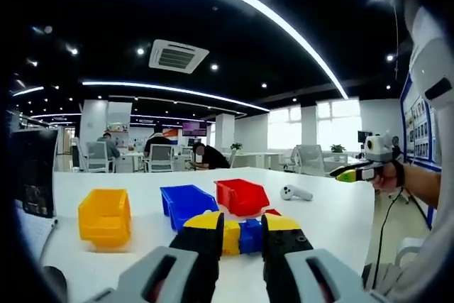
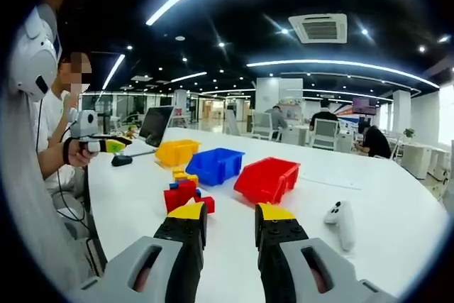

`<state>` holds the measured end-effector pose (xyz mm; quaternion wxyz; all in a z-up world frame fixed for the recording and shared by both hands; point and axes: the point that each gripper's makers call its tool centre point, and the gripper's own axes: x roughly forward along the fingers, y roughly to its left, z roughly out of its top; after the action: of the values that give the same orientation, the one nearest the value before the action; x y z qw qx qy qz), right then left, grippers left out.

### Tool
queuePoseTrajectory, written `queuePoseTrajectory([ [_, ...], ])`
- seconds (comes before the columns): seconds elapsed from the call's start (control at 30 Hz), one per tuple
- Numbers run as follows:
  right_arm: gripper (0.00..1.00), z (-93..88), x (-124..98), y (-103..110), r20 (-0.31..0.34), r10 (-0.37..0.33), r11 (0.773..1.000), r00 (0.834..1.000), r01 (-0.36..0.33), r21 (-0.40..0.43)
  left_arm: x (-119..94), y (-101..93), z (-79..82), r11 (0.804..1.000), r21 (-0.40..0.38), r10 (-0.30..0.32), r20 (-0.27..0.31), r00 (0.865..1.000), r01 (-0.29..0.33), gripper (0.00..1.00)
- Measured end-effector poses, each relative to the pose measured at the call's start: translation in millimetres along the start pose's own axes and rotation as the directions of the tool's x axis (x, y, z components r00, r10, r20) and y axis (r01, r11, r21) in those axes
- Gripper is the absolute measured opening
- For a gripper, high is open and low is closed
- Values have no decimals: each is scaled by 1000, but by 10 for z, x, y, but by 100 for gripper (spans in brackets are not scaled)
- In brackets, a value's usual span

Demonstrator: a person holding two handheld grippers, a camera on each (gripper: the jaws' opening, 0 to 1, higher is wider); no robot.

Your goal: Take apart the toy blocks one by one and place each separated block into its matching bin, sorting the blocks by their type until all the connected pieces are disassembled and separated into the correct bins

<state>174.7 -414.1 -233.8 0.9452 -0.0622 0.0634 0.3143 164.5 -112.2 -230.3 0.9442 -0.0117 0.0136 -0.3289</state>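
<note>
Mid-worktop (image 2: 369, 175), the block cluster (image 2: 186, 193) sits before yellow (image 2: 176, 152), blue (image 2: 215, 165) and red bins (image 2: 267, 179); my left claw (image 1: 242, 235) and right claw (image 2: 231, 228) seem parted, empty.

The left claw (image 1: 240, 235) hides part of the block cluster (image 1: 245, 235) behind its jaws.

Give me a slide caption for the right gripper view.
Open right tool hovers before joined toy blocks and yellow, blue, red bins.
</note>
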Motion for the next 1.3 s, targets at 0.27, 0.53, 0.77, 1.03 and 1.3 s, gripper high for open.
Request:
queuePoseTrajectory([
  [0.27, 29, -24, 16, -96, -22, -20, 1000, 1000, 20, 2, 10, 47, -41, 1000, -19, -2, -2, 1000, 2, 23],
  [0.53, 28, 17, 5, -200, -12, -44, 999, 999, 44, -8, 100, 29, -50, 1000, -27, -15, 0, 1000, 15, 23],
  [0.77, 28, -6, 22, -183, -18, -43, 999, 999, 43, -6, 109, 51, -52, 1000, -28, -15, -2, 1000, 15, 23],
  [1.03, 28, -85, 24, -212, -36, -52, 999, 998, 52, 3, 126, 43, -126, 999, -32, -18, -21, 1000, 17, 23],
  [1.3, 28, -67, 53, -204, -33, -51, 999, 998, 51, 2, 127, 104, -161, 999, -45, -7, -21, 1000, 6, 23],
])
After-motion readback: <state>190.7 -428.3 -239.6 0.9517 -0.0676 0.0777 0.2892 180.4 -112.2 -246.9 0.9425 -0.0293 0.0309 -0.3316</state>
